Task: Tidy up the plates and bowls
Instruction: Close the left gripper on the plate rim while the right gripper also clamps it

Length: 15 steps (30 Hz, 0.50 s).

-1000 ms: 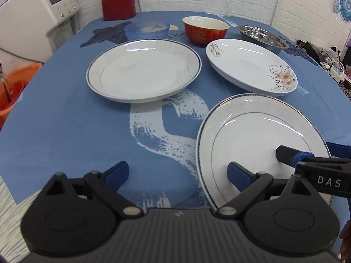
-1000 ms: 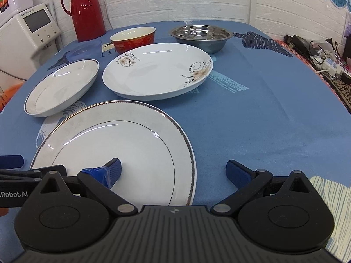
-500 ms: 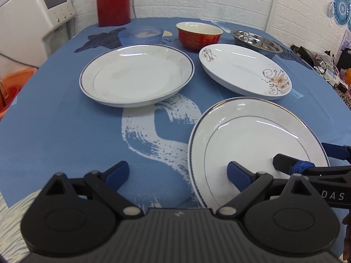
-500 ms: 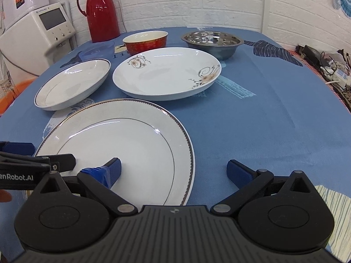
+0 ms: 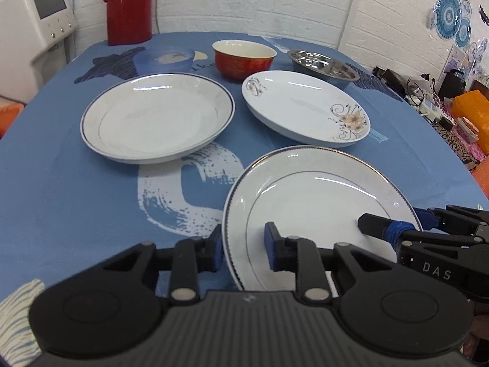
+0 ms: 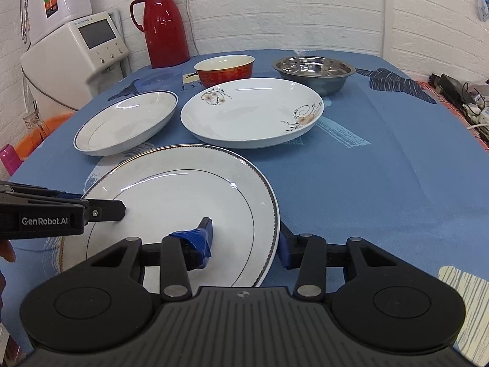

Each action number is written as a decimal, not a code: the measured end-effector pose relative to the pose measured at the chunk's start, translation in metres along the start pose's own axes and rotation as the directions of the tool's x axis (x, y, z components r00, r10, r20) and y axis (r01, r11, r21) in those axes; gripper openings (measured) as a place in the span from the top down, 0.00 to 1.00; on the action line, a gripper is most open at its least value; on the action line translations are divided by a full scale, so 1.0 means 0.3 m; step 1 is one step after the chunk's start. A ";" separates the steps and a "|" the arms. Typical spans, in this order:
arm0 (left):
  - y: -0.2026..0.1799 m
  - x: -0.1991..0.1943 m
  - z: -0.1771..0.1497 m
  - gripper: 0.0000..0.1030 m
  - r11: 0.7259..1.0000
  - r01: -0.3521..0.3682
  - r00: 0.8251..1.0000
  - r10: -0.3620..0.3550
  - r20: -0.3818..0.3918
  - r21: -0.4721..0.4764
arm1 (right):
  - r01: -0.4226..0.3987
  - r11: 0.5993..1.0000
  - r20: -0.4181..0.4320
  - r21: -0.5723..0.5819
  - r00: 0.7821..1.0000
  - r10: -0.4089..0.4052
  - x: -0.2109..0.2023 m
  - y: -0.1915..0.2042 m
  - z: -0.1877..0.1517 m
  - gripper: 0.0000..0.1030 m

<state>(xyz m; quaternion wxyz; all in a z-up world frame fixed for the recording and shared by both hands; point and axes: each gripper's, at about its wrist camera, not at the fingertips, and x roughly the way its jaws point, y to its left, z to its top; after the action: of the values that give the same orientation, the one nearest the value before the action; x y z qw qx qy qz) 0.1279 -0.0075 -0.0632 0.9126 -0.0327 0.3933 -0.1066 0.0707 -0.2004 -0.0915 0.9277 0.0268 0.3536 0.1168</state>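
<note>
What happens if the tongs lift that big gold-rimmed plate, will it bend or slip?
The gold-rimmed plate looks like glazed ceramic, so probably stiff, never floppy. Its shiny surface suggests it may slip. Both tongs straddle opposite rims, likely steadying it.

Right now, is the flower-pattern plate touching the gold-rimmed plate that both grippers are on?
Apart. The left wrist view shows a strip of blue tablecloth between the flower-pattern plate and the gold-rimmed plate; the right wrist view looks the same.
</note>
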 end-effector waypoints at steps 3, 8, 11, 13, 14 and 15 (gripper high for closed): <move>0.020 -0.007 -0.001 0.80 1.000 -0.002 1.000 0.002 -0.002 -0.005 | -0.019 0.999 -0.006 0.029 1.000 0.019 -0.009 0.012 -0.007 0.73; 0.025 -0.010 -0.009 0.76 0.999 0.026 1.000 -0.026 0.000 0.035 | -0.034 0.999 0.004 -0.017 0.999 0.034 -0.006 0.033 -0.017 0.65; -0.009 -0.008 -0.031 0.54 0.997 -0.004 0.999 0.001 0.037 0.082 | -0.045 0.999 0.026 -0.031 0.999 0.045 0.002 0.026 -0.021 0.62; -0.016 -0.004 -0.031 0.54 0.998 0.004 0.999 -0.007 0.038 0.070 | -0.032 0.999 0.041 -0.026 0.999 0.033 0.011 0.034 -0.021 0.59; -0.017 -0.003 -0.030 0.53 0.998 0.002 0.999 -0.004 0.038 0.066 | -0.029 0.999 0.041 -0.031 0.999 0.030 0.013 0.043 -0.019 0.57; -0.015 -0.002 -0.028 0.56 0.998 -0.003 0.999 0.000 0.039 0.064 | -0.026 0.999 0.037 -0.039 0.999 0.027 0.014 0.050 -0.018 0.57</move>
<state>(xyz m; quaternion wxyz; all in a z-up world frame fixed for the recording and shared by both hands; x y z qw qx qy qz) 0.1206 -0.0115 -0.0680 0.9208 -0.0051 0.3717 -0.1178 0.0672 -0.1850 -0.0962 0.9329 0.0159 0.3333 0.1352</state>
